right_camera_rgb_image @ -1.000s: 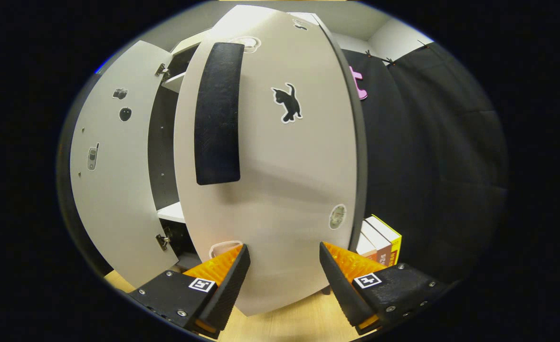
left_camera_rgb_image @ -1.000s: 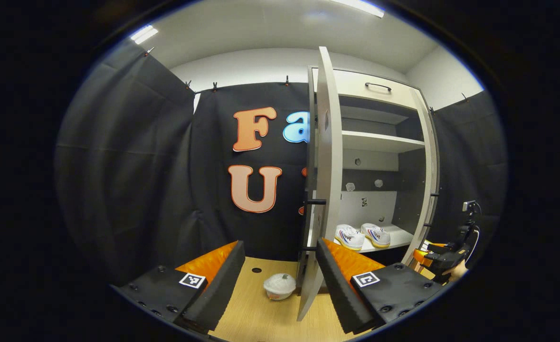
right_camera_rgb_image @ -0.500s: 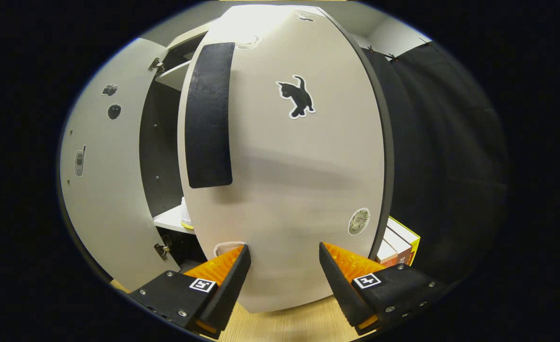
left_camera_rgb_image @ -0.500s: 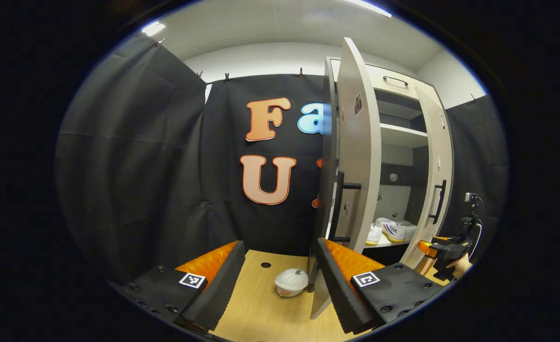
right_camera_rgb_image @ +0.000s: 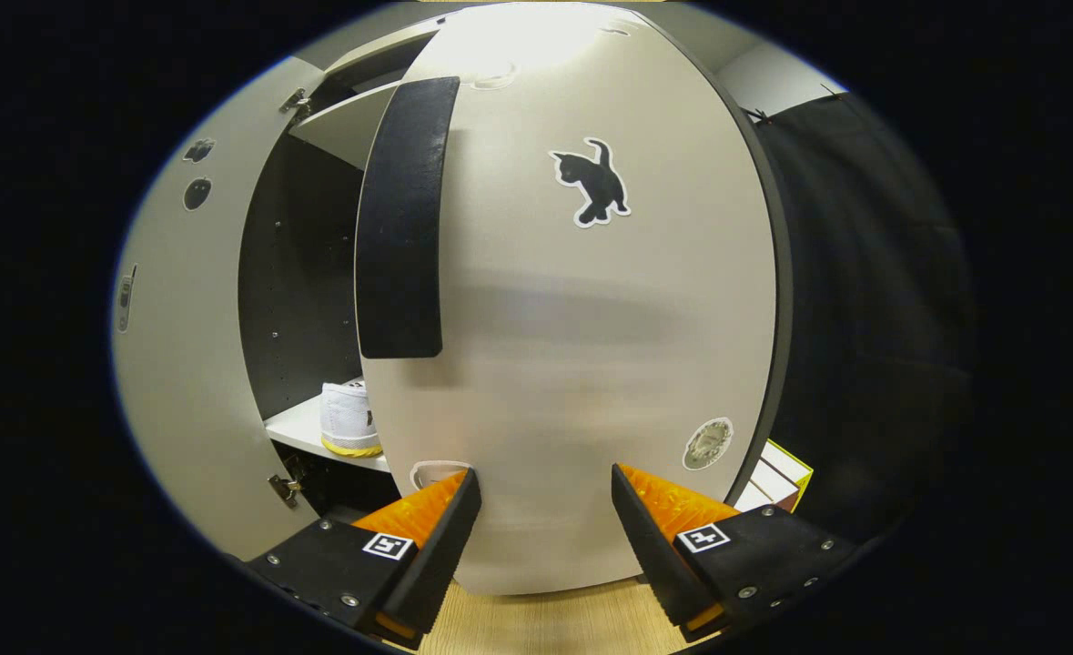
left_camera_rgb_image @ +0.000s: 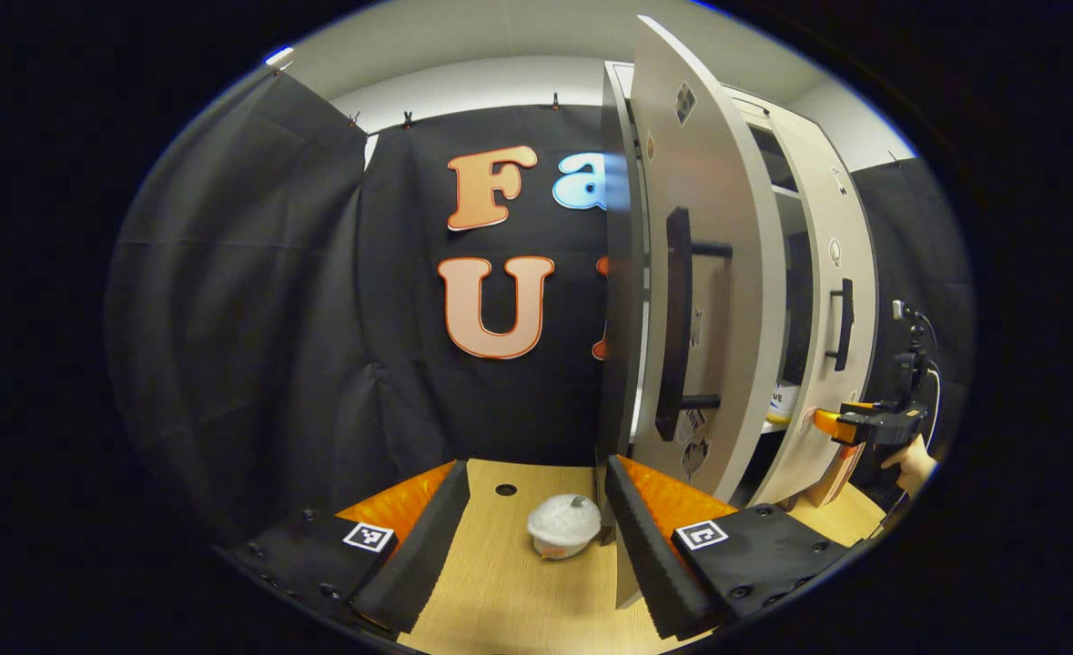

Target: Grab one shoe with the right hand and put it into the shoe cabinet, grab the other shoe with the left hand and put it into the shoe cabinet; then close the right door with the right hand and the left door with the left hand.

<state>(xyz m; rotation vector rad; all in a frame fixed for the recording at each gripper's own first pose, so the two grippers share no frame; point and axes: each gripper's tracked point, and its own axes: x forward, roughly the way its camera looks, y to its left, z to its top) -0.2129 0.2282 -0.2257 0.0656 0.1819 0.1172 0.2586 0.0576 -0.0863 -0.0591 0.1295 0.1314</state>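
In the left gripper view, my left gripper is open, and the lower edge of the cabinet's left door stands just behind its right finger. That door, with a black handle, is swung partway over the opening. Beyond it is the right door, with the right gripper against its outer face. In the right gripper view, my right gripper is open with its fingertips close to the right door, below the cat sticker. A white shoe sits on the lower shelf in the gap.
A white lidded bowl sits on the wooden table ahead of my left gripper, beside the left door's corner. Books stand to the right of the cabinet. The left door's inner face bounds the gap on the left.
Both doors have swung further toward shut. The left door now covers most of the opening and hides the shoes from the left gripper view. The right gripper followed its door inward.
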